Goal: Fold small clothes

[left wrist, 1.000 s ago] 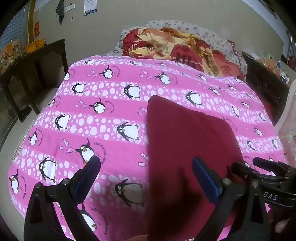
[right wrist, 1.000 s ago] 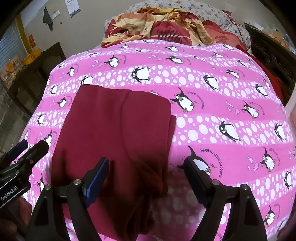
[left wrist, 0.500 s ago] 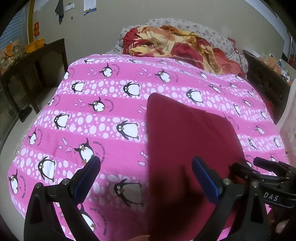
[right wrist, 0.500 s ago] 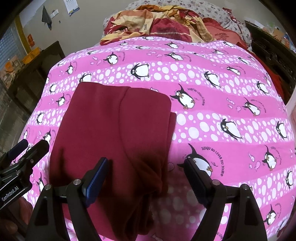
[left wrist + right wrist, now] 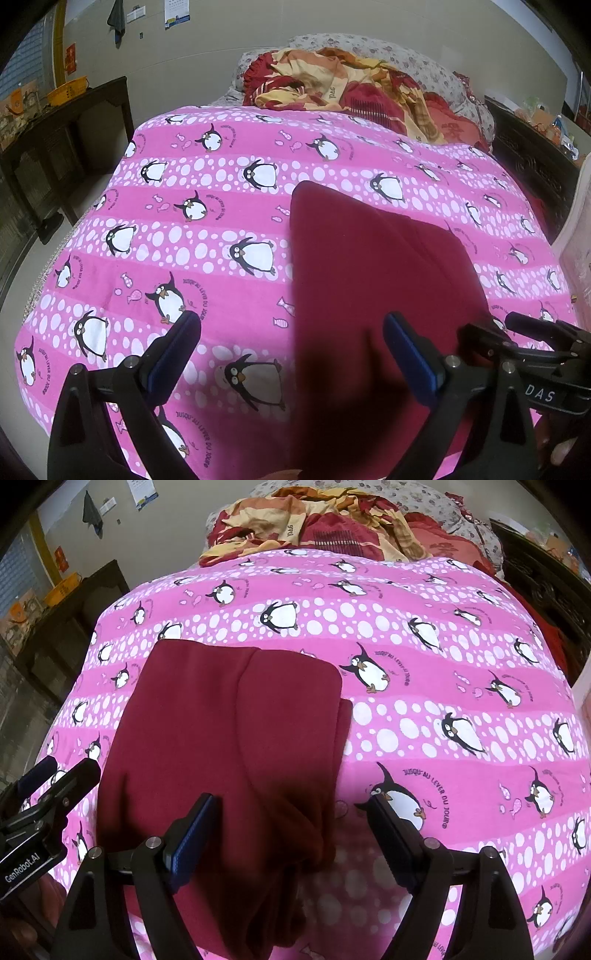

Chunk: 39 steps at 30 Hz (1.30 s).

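A dark red garment (image 5: 373, 280) lies folded flat on the pink penguin bedspread (image 5: 207, 236). It also shows in the right wrist view (image 5: 236, 734), with a folded layer on its right side and bunched cloth near its front edge. My left gripper (image 5: 291, 350) is open and empty above the garment's left edge. My right gripper (image 5: 291, 830) is open and empty above the garment's front right part. Each gripper shows at the edge of the other's view.
A crumpled red and yellow blanket (image 5: 351, 96) and pillows lie at the head of the bed. A dark wooden table (image 5: 55, 125) with an orange basket stands at the left. Dark furniture (image 5: 532, 155) stands at the right.
Both grippers have drawn back and up slightly; the garment lies still and both stay open.
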{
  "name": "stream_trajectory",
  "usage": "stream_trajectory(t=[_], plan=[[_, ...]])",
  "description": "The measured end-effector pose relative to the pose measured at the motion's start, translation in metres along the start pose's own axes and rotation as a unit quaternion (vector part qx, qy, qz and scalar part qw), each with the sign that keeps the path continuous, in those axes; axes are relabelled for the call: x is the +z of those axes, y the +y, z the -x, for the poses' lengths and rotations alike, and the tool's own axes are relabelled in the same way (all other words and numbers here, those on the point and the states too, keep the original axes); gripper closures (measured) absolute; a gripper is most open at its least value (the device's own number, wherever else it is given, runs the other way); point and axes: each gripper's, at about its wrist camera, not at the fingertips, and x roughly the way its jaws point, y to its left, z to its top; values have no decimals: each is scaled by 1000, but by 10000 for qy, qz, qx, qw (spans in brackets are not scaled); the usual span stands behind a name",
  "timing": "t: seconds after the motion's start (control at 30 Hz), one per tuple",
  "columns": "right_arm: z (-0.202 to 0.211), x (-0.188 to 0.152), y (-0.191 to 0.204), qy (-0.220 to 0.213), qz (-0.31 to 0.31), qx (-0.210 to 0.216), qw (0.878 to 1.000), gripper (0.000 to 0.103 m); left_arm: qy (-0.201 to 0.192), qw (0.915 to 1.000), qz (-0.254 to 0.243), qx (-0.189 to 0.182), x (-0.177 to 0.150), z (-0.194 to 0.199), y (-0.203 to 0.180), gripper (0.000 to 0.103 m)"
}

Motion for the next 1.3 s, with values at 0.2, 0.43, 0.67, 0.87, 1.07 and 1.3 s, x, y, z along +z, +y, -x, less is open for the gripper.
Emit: stream_trajectory(t=[0.2, 0.43, 0.67, 0.87, 1.07, 1.3], plan=[[0, 0, 0, 20, -15, -3, 10000, 16, 4, 10000, -4, 5, -1, -1, 0, 5], [-2, -1, 0, 35, -8, -12, 10000, 15, 19, 10000, 7, -6, -1, -1, 0, 5], [-1, -2, 1, 43, 16, -27, 10000, 15, 12, 10000, -4, -19, -2, -1, -1, 5], [-1, -1, 1, 54, -3, -9, 10000, 15, 28, 10000, -2, -17, -2, -3, -3, 5], [-2, -1, 0, 61, -1, -7, 10000, 15, 74, 10000, 32, -25, -1, -5, -2, 5], [2, 3, -5, -8, 48, -2, 10000, 15, 64, 10000, -24, 3, -1, -6, 1, 5]])
